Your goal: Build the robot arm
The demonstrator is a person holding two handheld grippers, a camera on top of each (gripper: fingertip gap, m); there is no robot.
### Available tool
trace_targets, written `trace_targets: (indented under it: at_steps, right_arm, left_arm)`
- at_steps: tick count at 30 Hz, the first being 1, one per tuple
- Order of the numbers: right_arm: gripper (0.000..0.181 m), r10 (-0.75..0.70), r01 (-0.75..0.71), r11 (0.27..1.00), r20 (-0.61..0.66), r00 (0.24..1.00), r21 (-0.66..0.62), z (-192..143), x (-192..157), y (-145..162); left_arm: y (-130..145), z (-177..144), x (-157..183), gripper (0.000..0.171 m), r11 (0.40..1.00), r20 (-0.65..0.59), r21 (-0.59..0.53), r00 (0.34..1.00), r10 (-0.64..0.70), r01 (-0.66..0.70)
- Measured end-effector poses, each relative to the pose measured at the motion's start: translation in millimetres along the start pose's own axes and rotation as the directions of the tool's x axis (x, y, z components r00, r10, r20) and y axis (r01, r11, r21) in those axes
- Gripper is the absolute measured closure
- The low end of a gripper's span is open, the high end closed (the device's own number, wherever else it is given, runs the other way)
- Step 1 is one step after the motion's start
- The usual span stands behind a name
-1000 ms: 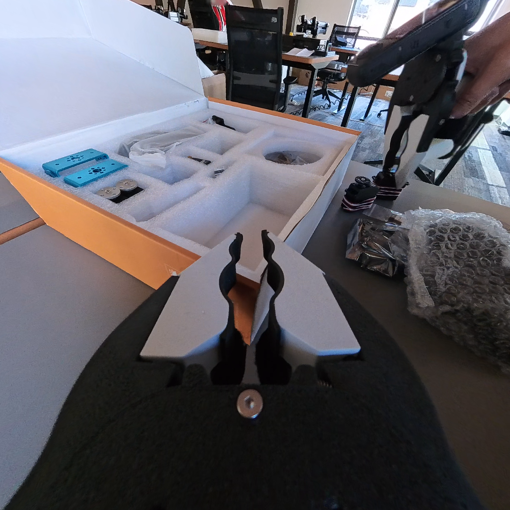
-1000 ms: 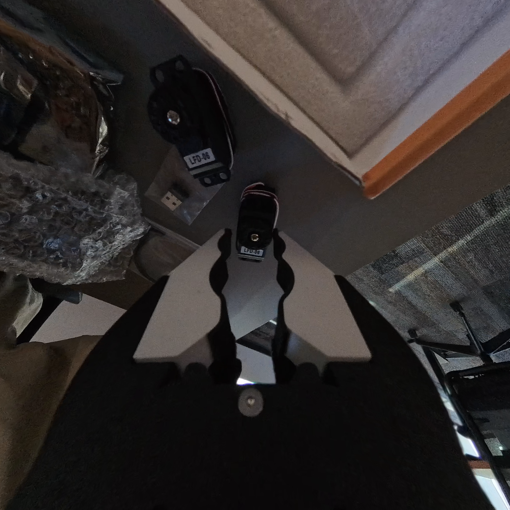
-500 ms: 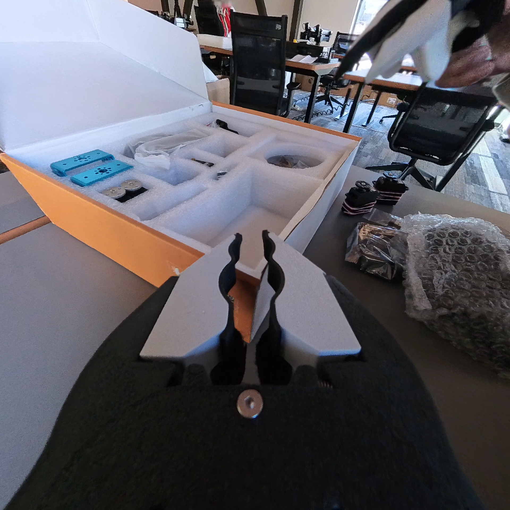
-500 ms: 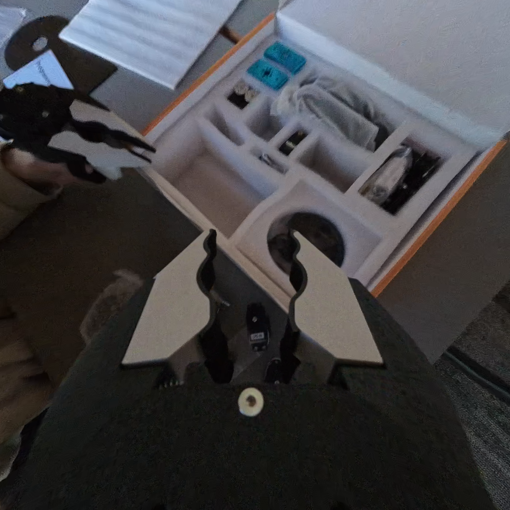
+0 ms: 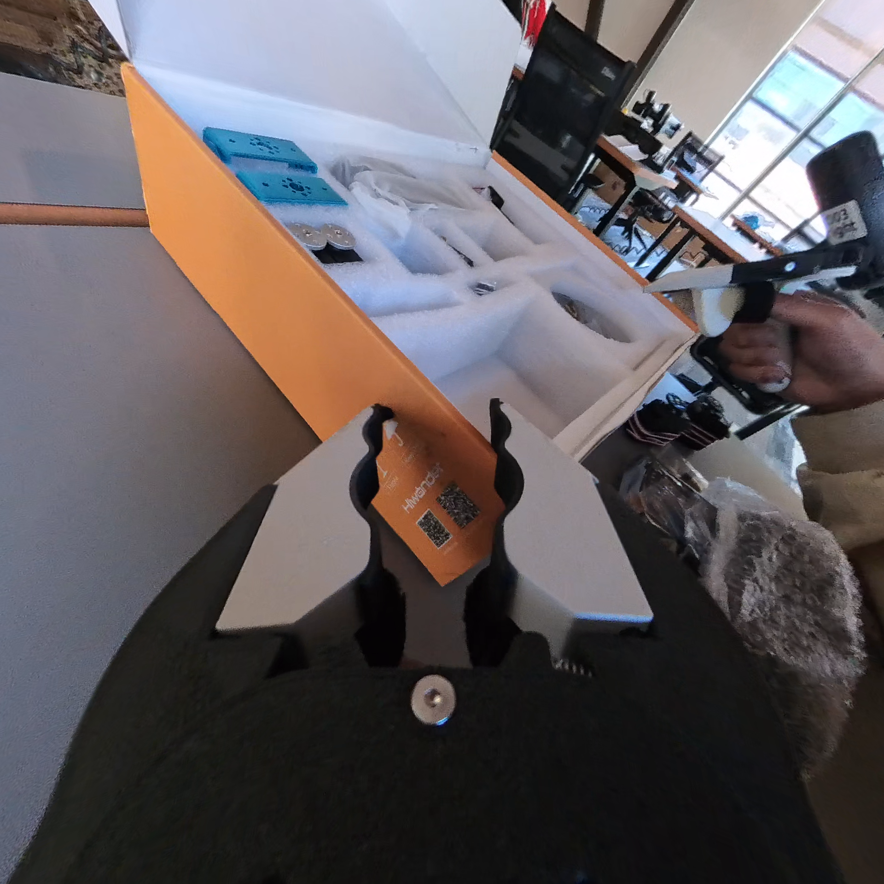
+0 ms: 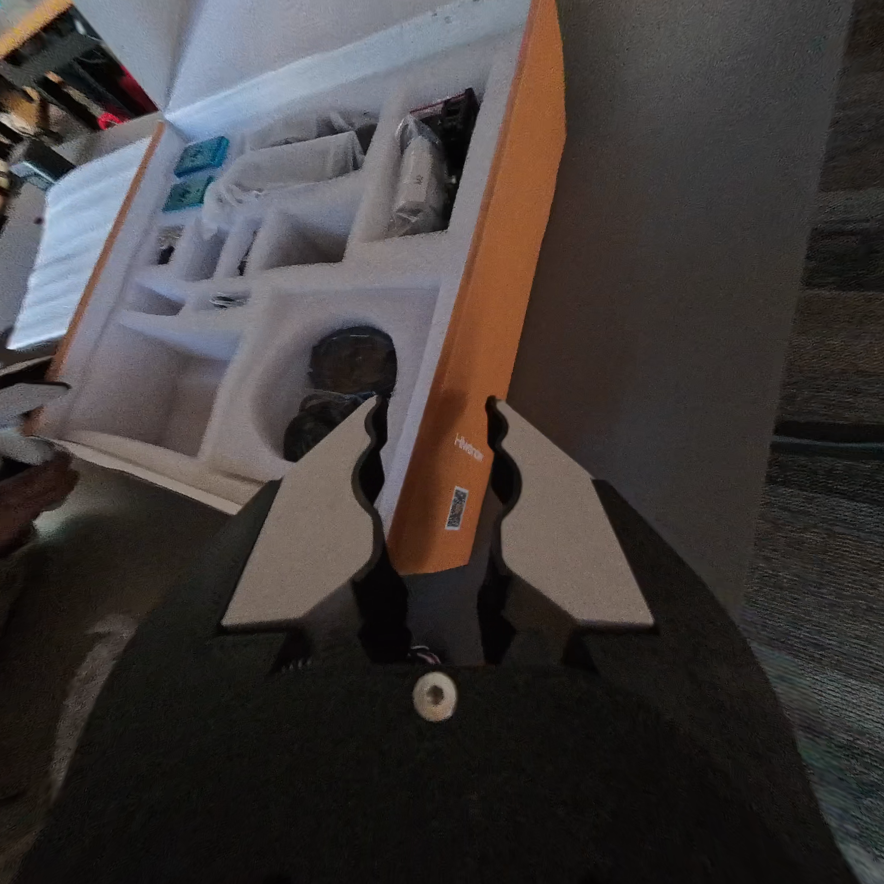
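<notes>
An open orange box (image 5: 287, 306) with a white foam insert lies on the grey table. My left gripper (image 5: 435, 411) is open and empty, its jaws on either side of the box's near corner. My right gripper (image 6: 435, 402) is open and empty, with the box's orange end wall (image 6: 507, 239) between its jaws. It also shows in the left wrist view (image 5: 669, 286), held by a hand (image 5: 823, 354) over the box's far right corner. The foam holds two blue plates (image 5: 268, 148), two silver discs (image 5: 325, 234) and a dark coil in a round recess (image 6: 351, 356).
Two black servos (image 5: 669, 423), a silvery bag (image 5: 660, 497) and a bubble-wrap bundle (image 5: 775, 598) lie on the table right of the box. The white lid (image 5: 311, 62) stands open behind. A white foam sheet (image 6: 81, 248) lies beyond the box. Office chairs and desks (image 5: 564, 95) stand behind. Across from one pair of fingers to the other is roughly 30 cm. From the left gripper's tips to the bubble-wrap bundle (image 5: 775, 598) is close to 20 cm.
My left gripper's jaws have opened wider and it has tilted and closed in on the box corner. My right gripper has left the servos and swung to the box's end.
</notes>
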State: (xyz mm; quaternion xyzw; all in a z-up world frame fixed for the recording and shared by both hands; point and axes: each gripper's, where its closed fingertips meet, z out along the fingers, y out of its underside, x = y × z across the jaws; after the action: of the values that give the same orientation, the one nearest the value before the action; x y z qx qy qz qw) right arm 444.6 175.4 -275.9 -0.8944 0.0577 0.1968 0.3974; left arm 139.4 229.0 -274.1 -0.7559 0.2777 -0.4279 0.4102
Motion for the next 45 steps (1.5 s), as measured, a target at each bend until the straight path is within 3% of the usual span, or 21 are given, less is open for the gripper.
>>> trace_targets:
  at_steps: [4, 15, 20, 24, 29, 31, 34, 39, 45]
  right_arm:
    - [0.153, 0.084, -0.082, 0.996, 0.068, 0.994, -0.027, 6, -1, -1]
    - [0.166, 0.01, -0.026, 0.996, -0.186, 0.983, -0.083, 36, 31, -41]
    - [0.167, 0.043, -0.058, 0.996, -0.204, 0.978, -0.07, 49, 45, -59]
    - [0.165, 0.055, -0.069, 0.995, -0.183, 0.982, -0.073, 45, 43, -60]
    - [0.16, 0.042, -0.038, 0.998, -0.085, 0.996, 0.057, 5, 8, -66]
    - [0.16, 0.0, 0.005, 0.994, -0.044, 0.999, 0.106, -20, -20, -62]
    - [0.159, -0.079, 0.078, 0.981, -0.001, 0.997, 0.178, -59, -69, -42]
    - [0.159, -0.171, 0.148, 0.937, 0.047, 0.984, 0.316, -104, -152, 18]
    - [0.156, -0.264, 0.214, 0.905, 0.09, 0.96, 0.368, -98, -244, 99]
  left_arm:
    - [-3, 8, -5, 0.13, 1.0, 0.003, -0.029, 1.0, -0.007, 0.007]
    - [-38, 58, -41, 0.14, 0.993, 0.092, -0.116, 0.995, 0.033, -0.022]
    - [-51, 79, -54, 0.141, 0.989, 0.118, -0.147, 0.992, 0.042, -0.025]
    - [-55, 72, -53, 0.144, 0.987, 0.146, -0.15, 0.986, 0.081, -0.059]
    - [-87, 11, -16, 0.14, 0.989, 0.157, 0.01, 0.977, 0.146, -0.15]
    - [-86, -23, 3, 0.138, 0.981, 0.158, 0.043, 0.971, 0.178, -0.187]
    - [-58, -70, 27, 0.136, 0.978, 0.144, 0.029, 0.969, 0.201, -0.207]
    - [14, -140, 52, 0.136, 0.973, 0.116, -0.009, 0.967, 0.228, -0.229]
    - [67, -226, 50, 0.136, 0.965, 0.168, -0.023, 0.951, 0.26, -0.259]
